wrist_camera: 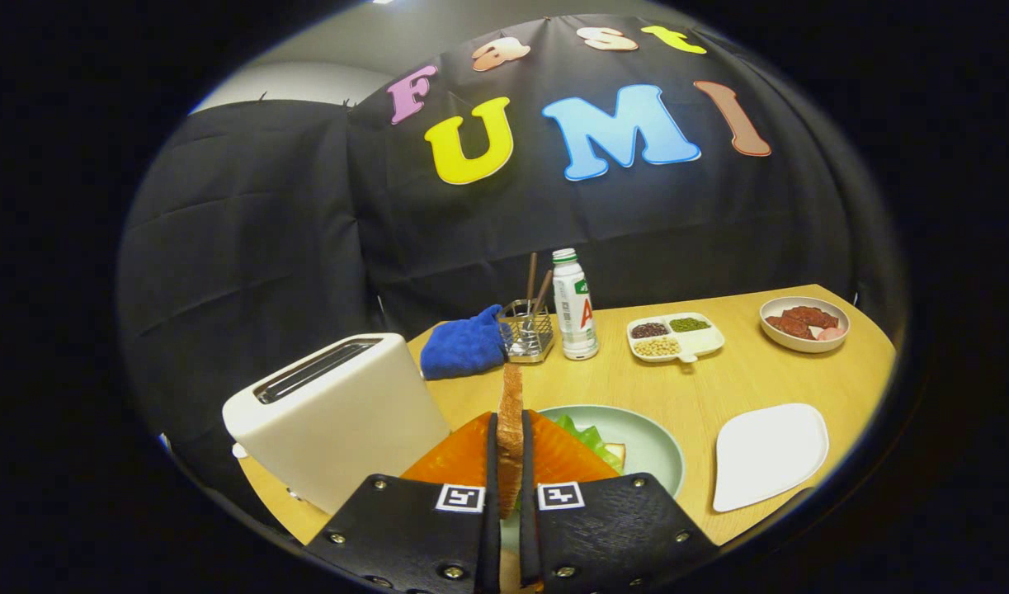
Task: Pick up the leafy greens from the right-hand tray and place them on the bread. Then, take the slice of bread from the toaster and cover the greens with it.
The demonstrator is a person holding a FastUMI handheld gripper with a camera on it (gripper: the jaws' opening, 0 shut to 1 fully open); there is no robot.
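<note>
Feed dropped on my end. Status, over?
Gripper shut on bread slice, held upright. Greens lie on green plate just ahead. Toaster alongside, path clear.

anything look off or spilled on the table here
Nothing stands out. The tool is shut on an upright tan bread slice above the pale green plate with leafy greens; no spills show.

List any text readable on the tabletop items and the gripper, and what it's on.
Bottle label: print too small and blurred to read.
Gripper: two square coded markers, patterns rather than words; its jaws are shut on the bread slice.
No other item carries readable writing.
</note>
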